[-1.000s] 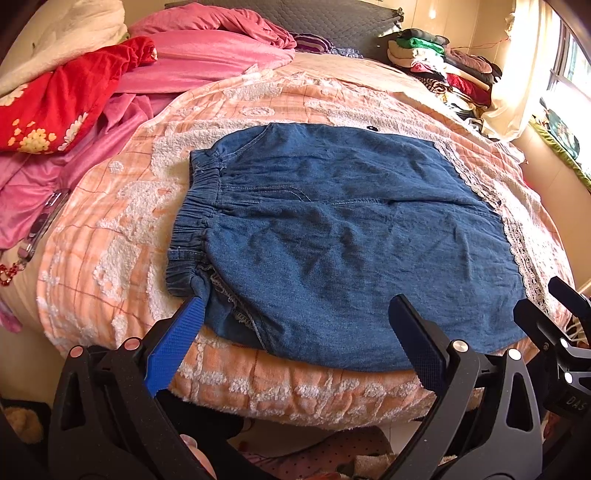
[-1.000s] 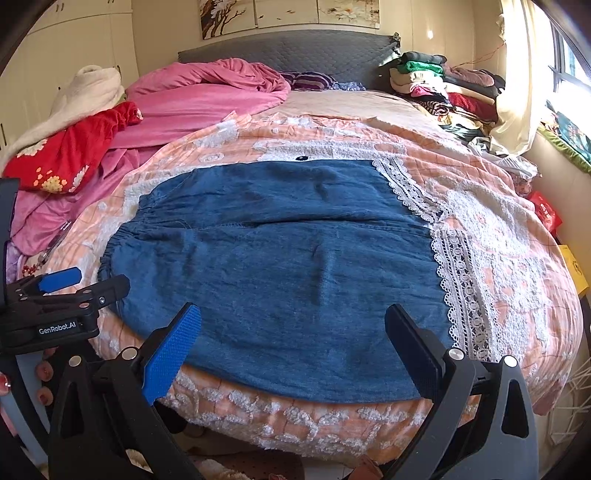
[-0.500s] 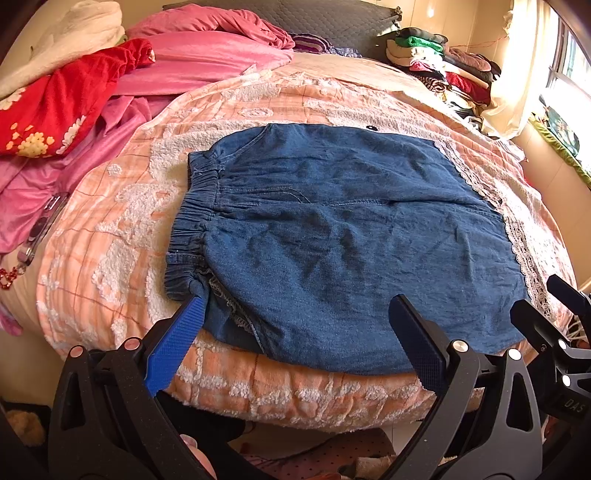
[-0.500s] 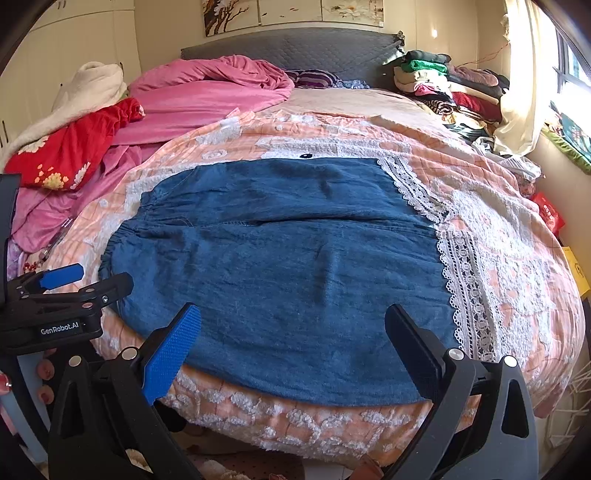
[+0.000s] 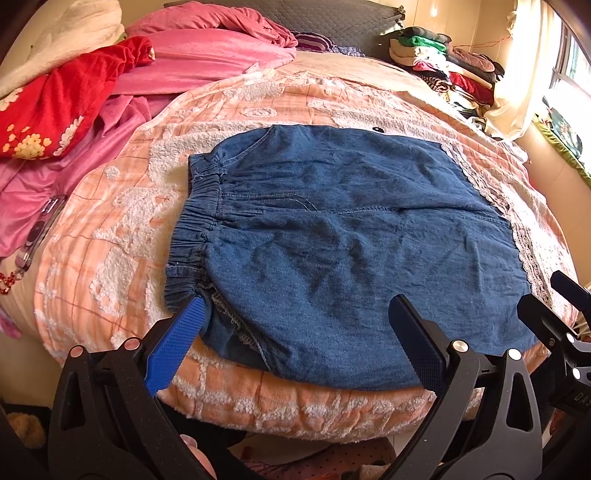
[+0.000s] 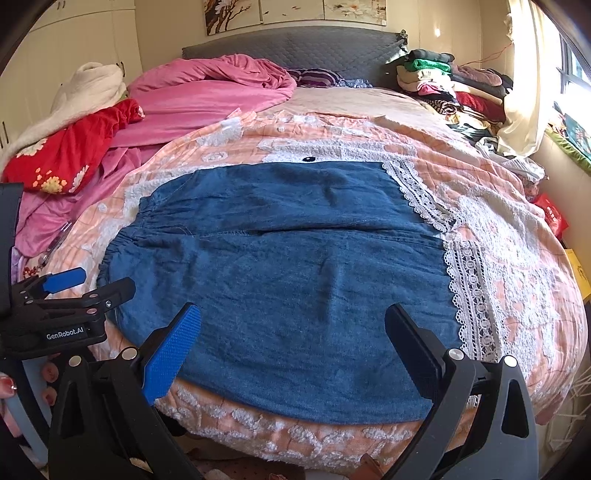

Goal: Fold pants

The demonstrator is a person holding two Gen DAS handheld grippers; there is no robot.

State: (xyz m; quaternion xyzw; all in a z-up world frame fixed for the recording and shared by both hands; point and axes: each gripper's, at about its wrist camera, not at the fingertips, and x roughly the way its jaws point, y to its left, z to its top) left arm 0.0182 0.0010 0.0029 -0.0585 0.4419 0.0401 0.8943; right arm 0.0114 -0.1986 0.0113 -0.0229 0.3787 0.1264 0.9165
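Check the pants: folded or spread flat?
Folded, at least once: the pants show lace cuffs near the waistband, a layer beneath.

Pretty clearly a lived-in bedroom at home. A big bed [image 6: 517, 258] with a peach-and-white quilt fills most of the frame, grey padded headboard [image 6: 314, 46] at the top, framed flower prints [image 6: 295, 11] above it. Pink bedding [image 6: 207, 99] is bunched upper left, a stack of folded clothes [image 6: 439, 77] upper right, and a sunny curtained window [image 6: 574, 74] at the right edge.
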